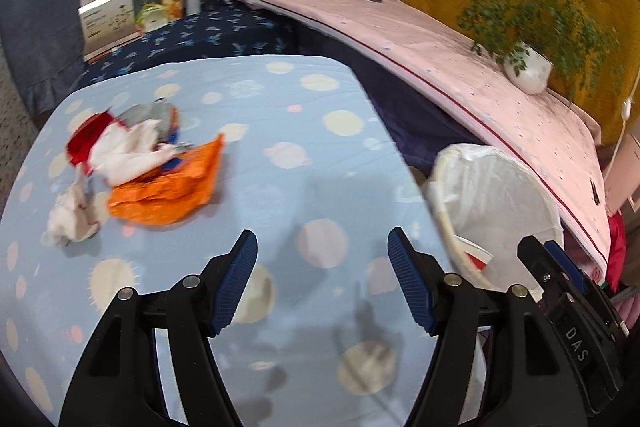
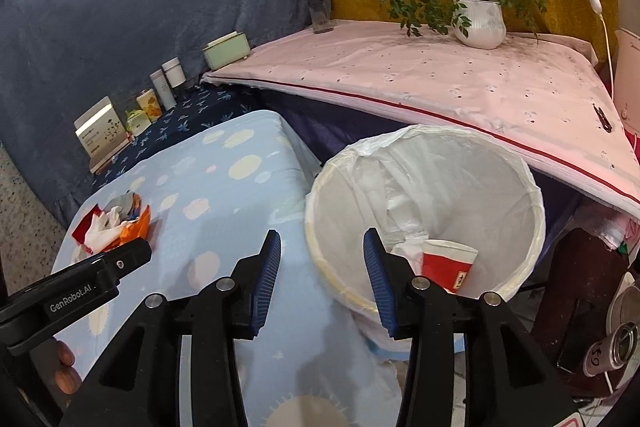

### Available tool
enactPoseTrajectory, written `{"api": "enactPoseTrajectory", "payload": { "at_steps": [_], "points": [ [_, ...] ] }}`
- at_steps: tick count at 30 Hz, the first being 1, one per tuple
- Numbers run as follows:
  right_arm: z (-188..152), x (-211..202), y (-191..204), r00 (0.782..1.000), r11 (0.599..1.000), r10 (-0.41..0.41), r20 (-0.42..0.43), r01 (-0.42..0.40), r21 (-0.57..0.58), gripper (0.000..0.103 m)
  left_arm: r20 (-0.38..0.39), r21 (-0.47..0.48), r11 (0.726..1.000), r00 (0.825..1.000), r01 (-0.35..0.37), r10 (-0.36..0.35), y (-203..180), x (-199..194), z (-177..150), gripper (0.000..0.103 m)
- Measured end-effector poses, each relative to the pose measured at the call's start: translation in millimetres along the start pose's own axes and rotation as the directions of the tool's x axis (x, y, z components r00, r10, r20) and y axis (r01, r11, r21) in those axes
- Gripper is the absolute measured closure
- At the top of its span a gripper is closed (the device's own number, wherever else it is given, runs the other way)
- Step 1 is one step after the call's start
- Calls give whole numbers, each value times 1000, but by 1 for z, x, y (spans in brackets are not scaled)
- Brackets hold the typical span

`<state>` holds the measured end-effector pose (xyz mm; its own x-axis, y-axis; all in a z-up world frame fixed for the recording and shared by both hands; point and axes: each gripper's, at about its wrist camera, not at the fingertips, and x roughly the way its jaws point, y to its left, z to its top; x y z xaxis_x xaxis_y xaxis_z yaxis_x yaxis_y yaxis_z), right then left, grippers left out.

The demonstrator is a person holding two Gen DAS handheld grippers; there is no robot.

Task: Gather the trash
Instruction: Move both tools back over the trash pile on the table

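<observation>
- Left gripper [image 1: 322, 247] is hovering over the spotted blue cloth [image 1: 280, 187], ribbed jaws wide, empty.
- Crumpled trash [image 1: 136, 167], orange wrapper and white tissue, is lying on that cloth.
- Right gripper [image 2: 322, 251] is gaping, empty, above the round lined bin [image 2: 536, 219] holding a red paper cup [image 2: 448, 265].

A loose heap of trash [image 1: 136, 163] lies on the blue dotted tabletop [image 1: 280, 187]: an orange wrapper [image 1: 172, 191], white crumpled tissues [image 1: 72, 219] and red and grey scraps. Just beside the tabletop's edge stands a white-lined bin [image 2: 500, 187], holding a red-and-white paper cup [image 2: 448, 265] tilted on its side.
</observation>
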<state>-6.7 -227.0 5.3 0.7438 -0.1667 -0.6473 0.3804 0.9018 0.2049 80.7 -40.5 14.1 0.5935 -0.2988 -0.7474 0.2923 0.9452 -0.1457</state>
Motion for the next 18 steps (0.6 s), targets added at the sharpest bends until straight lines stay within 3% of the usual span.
{"api": "enactPoseTrajectory", "payload": {
  "at_steps": [8,18],
  "points": [
    [-20,-1,61,997,994,59,-41,-62,-85,59,15,-89,992,995,-93,94,67,-22,-11,39],
    [-42,2,120,994,979,64,-87,-80,-187,58,15,-152,973,984,-174,178,128,-39,-30,34]
  ]
}}
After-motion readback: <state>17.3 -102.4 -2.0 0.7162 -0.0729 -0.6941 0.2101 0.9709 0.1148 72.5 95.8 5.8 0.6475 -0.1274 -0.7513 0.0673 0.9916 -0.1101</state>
